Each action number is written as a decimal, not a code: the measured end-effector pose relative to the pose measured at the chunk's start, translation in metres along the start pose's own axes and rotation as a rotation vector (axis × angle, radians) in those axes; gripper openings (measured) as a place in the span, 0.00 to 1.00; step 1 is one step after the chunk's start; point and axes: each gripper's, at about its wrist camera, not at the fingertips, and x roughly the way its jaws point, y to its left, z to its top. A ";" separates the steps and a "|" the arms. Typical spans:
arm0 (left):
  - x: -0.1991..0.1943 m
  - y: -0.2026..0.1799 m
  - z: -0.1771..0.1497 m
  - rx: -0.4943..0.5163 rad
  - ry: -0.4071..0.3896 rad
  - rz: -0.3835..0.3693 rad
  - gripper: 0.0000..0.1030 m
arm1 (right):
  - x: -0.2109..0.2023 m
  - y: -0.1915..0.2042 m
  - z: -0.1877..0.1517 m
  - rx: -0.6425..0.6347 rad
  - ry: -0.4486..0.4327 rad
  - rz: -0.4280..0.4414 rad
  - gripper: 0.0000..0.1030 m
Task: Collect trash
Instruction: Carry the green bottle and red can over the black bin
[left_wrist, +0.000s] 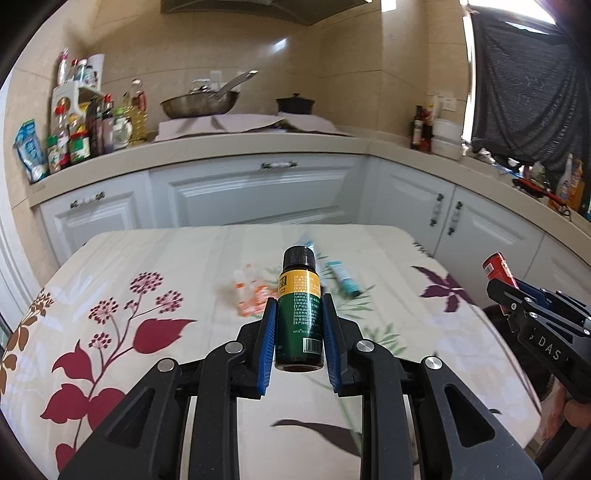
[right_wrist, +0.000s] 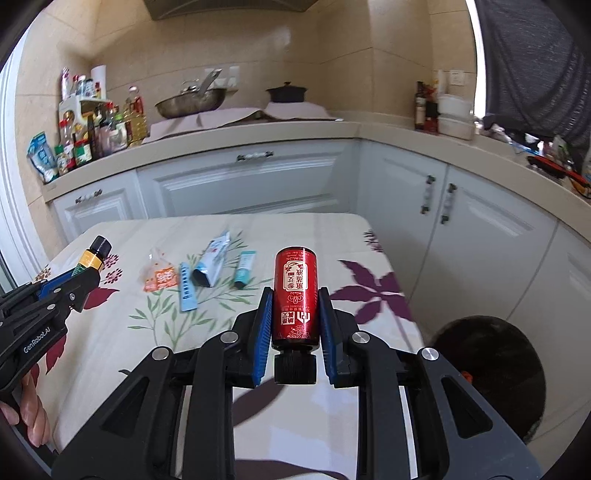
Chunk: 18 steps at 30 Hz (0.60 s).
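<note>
Between the blue pads of the left gripper (left_wrist: 298, 314) sits one green bottle (left_wrist: 298, 317), clamped, black cap pointing away from the hand. One red bottle (right_wrist: 294, 299) is pinched in the right gripper (right_wrist: 294, 306), cap toward the hand. Beyond both sets of fingertips, four bits lie on the floral table (right_wrist: 314, 424): one orange wrapper (right_wrist: 159, 277), one blue strip (right_wrist: 186, 288), two tubes (right_wrist: 212, 263).

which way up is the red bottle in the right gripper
Upside down: the red bottle sits in the right gripper with its black cap nearest the camera.
</note>
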 end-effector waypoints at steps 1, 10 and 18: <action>-0.002 -0.004 0.001 0.005 -0.005 -0.006 0.24 | -0.005 -0.005 -0.001 0.007 -0.007 -0.009 0.22; -0.018 -0.052 0.006 0.069 -0.054 -0.084 0.24 | -0.037 -0.047 -0.008 0.056 -0.057 -0.084 0.22; -0.024 -0.100 0.005 0.138 -0.076 -0.174 0.24 | -0.061 -0.086 -0.020 0.105 -0.081 -0.166 0.22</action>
